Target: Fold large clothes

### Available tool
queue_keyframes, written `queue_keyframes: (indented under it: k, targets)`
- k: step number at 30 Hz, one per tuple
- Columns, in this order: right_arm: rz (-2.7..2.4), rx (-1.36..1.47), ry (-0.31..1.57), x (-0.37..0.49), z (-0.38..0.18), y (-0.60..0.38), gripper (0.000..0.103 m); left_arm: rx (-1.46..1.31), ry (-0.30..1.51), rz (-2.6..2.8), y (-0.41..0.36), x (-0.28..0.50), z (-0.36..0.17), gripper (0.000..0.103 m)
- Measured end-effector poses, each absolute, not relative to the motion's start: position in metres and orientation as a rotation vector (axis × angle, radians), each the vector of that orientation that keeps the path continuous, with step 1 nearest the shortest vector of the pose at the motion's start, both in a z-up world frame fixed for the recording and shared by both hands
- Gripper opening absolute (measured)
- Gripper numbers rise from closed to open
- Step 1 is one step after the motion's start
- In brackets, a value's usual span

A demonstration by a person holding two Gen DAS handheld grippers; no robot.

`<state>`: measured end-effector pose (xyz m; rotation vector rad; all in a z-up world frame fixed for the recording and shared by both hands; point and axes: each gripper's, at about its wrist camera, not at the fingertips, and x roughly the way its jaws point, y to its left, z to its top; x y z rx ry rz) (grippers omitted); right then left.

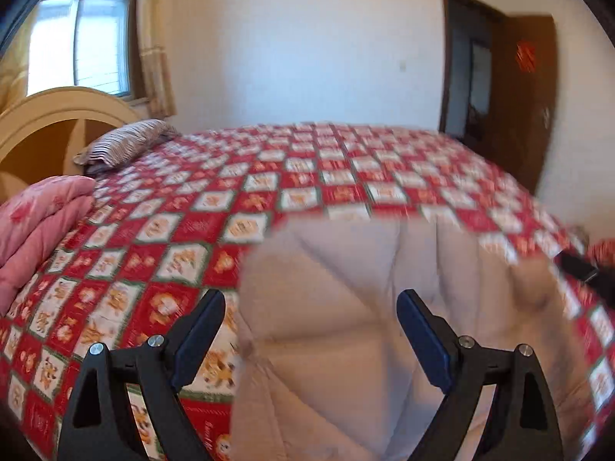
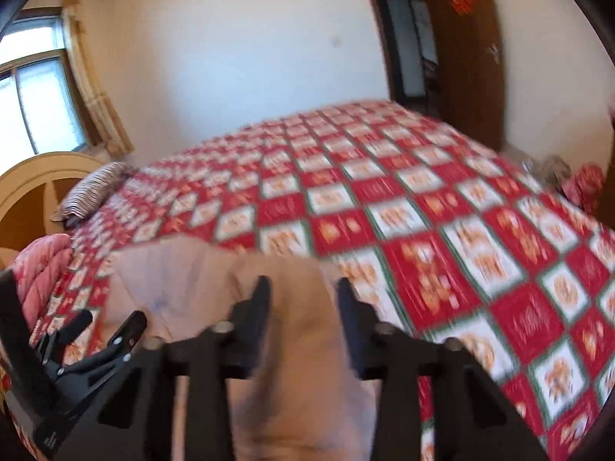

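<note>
A large beige quilted garment [image 1: 346, 307] lies on the bed's red and white patterned cover [image 1: 269, 176]. My left gripper [image 1: 311, 303] is open above the garment's left edge, with one finger over the cover and one over the fabric. In the right wrist view the garment [image 2: 300, 345] runs between the fingers of my right gripper [image 2: 303, 288], whose jaws stand apart with fabric in the gap; the view is blurred. The left gripper [image 2: 111, 319] shows at that view's lower left.
A folded pink quilt [image 1: 34, 223] and a striped pillow [image 1: 123, 142] lie by the wooden headboard [image 1: 46, 115] at the left. A window [image 1: 84, 38] is at the back left, and a brown door [image 1: 526, 92] at the right.
</note>
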<state>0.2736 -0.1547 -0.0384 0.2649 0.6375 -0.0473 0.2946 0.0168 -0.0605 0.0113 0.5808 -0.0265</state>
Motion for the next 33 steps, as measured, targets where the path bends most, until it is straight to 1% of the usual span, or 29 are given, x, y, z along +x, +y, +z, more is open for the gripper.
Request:
queue_keyframes:
  k: [1,3,4,7,8,9,11,20,33]
  targets:
    - [-0.028,0.263,0.648,0.283,-0.036,-0.150,0.032,-0.012,0.564,-0.027,0.019,0.297,-0.051,0.092]
    - [-0.001,0.275,0.683,0.303,-0.039,-0.145,0.032,-0.027,0.580,-0.027,0.019,0.308,-0.050,0.093]
    - [-0.005,0.262,0.724,0.315,-0.046,-0.142,0.033,-0.019,0.606,-0.016,0.018,0.316,-0.055,0.093]
    - [-0.032,0.245,0.809,0.331,-0.079,-0.142,0.033,-0.007,0.738,-0.012,0.010,0.341,-0.097,0.093]
    - [-0.035,0.251,0.826,0.331,-0.091,-0.145,0.032,-0.032,0.753,-0.031,0.012,0.344,-0.108,0.095]
    - [-0.033,0.267,0.838,0.329,-0.104,-0.149,0.031,-0.074,0.742,-0.034,0.016,0.343,-0.115,0.102]
    - [-0.037,0.284,0.833,0.323,-0.117,-0.155,0.030,-0.129,0.738,-0.037,0.020,0.341,-0.122,0.102]
    - [-0.042,0.264,0.803,0.314,-0.141,-0.156,0.030,-0.092,0.697,-0.027,0.010,0.334,-0.141,0.102]
    - [-0.048,0.272,0.824,0.318,-0.160,-0.160,0.029,-0.089,0.759,-0.035,0.007,0.346,-0.157,0.102]
